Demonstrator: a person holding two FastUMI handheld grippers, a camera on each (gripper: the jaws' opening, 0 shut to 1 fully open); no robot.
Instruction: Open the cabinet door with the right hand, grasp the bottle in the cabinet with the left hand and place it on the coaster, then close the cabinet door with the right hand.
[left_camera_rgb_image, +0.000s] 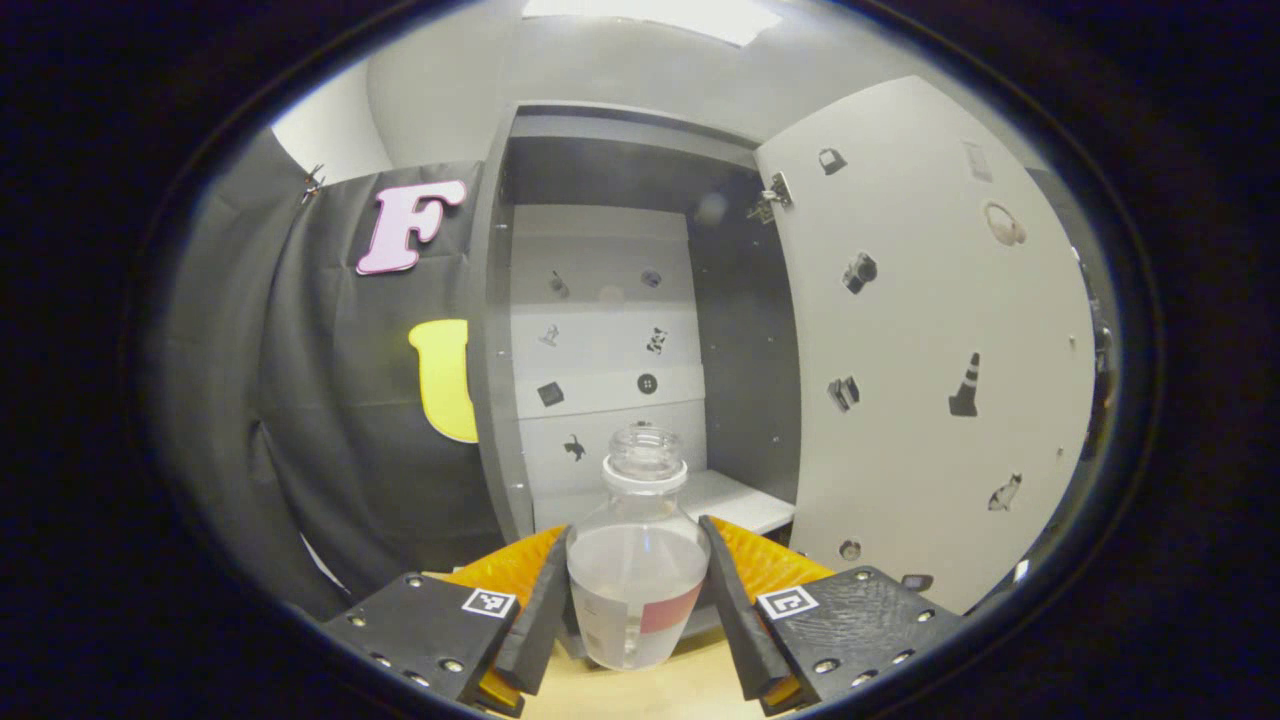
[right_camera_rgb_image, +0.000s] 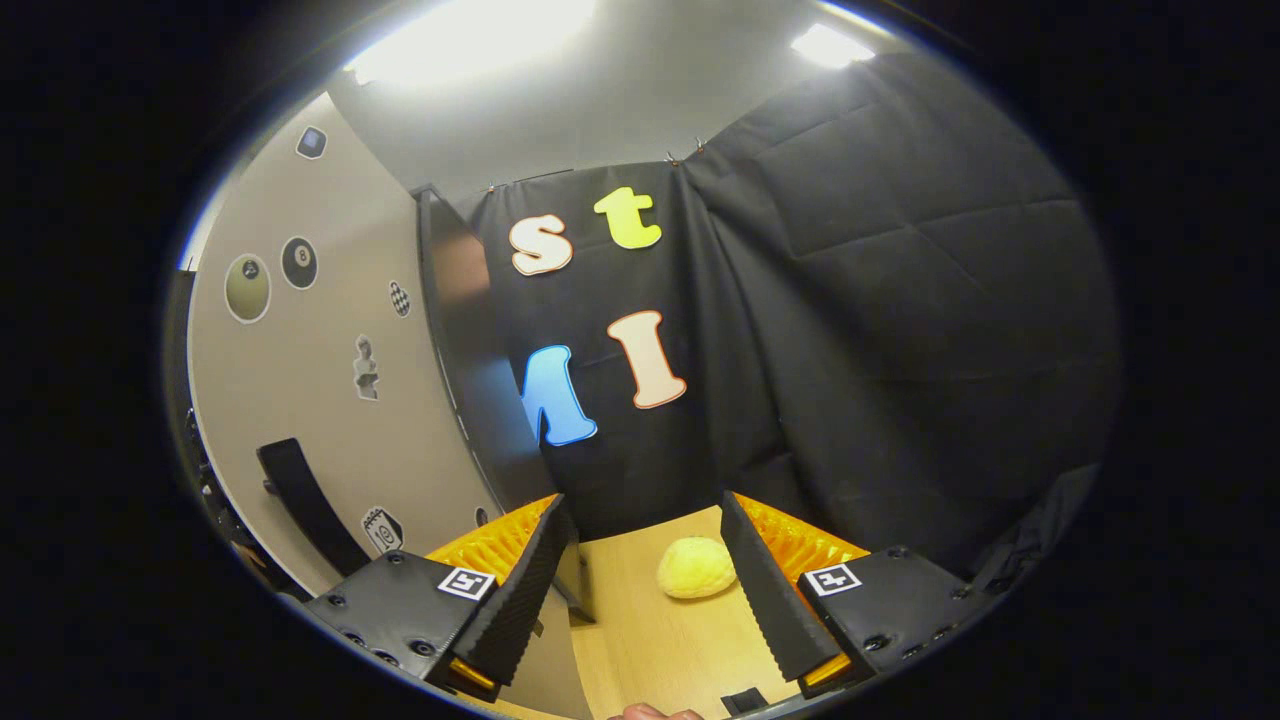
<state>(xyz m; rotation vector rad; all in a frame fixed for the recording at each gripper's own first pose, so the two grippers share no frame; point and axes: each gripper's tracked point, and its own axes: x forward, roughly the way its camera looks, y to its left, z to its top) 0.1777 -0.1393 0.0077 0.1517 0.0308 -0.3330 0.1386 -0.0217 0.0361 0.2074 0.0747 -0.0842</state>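
In the left gripper view the cabinet (left_camera_rgb_image: 610, 330) stands open, its pale interior running from about eleven o'clock down to the centre, with small stickers on its back wall too tiny to identify. The cabinet door (left_camera_rgb_image: 930, 340) swings out across two to four o'clock, its far edge cut off by the round rim. The clear bottle (left_camera_rgb_image: 640, 560) sits at six o'clock, capless, partly filled with liquid, its base apparently over the wooden table (left_camera_rgb_image: 660, 690), though contact is hard to judge. The left gripper (left_camera_rgb_image: 637, 590) has its two fingers closed against the bottle's sides, holding it. In the right gripper view the door's outer face (right_camera_rgb_image: 330, 400) fills nine o'clock, its dark handle (right_camera_rgb_image: 305, 500) at eight o'clock. The right gripper (right_camera_rgb_image: 650, 580) stands wide open and grips nothing. Between its fingers, farther off, a yellow lumpy object (right_camera_rgb_image: 697, 568) lies on the table.
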